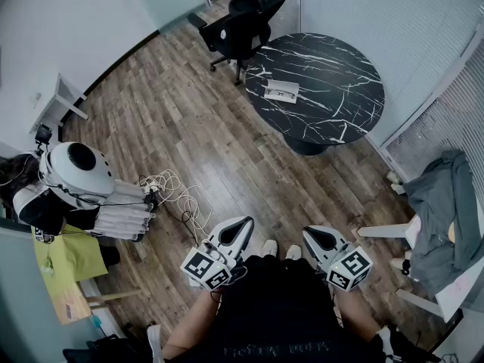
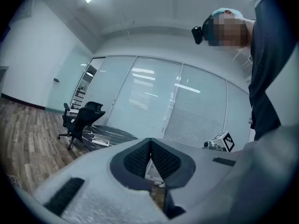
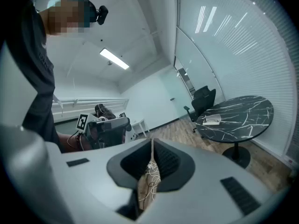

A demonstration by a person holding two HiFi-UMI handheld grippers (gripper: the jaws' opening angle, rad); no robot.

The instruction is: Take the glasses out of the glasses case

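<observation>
The left tongs [image 1: 243, 224] are shut, their ribbed dark pads meeting along a thin seam in the left gripper view [image 2: 150, 147], and they grip nothing; only a sliver of the room shows through the gap below the tips. The right tongs [image 1: 311, 233] are closed in the same way, pad against pad in the right gripper view [image 3: 152, 147], with a strip of wooden floor [image 1: 189, 127] and some pale cables [image 1: 178, 195] seen through the slit under them. The person holds both tongs close in front of the body, side by side and apart from each other, above the floor and touching nothing. Each pair shows in the other's view, the right one's marker cube at the edge of the left gripper view [image 2: 227, 141] and the left one beside the person's dark sleeve in the right gripper view [image 3: 106, 127]. The glasses case [image 1: 281, 91] is a pale, flat thing lying on the round black marbled desk [image 1: 336, 104], on the side nearer a black office chair [image 1: 242, 21], well away from both tongs. At this range I cannot tell whether the case is open or shut, or whether the glasses are inside it.
</observation>
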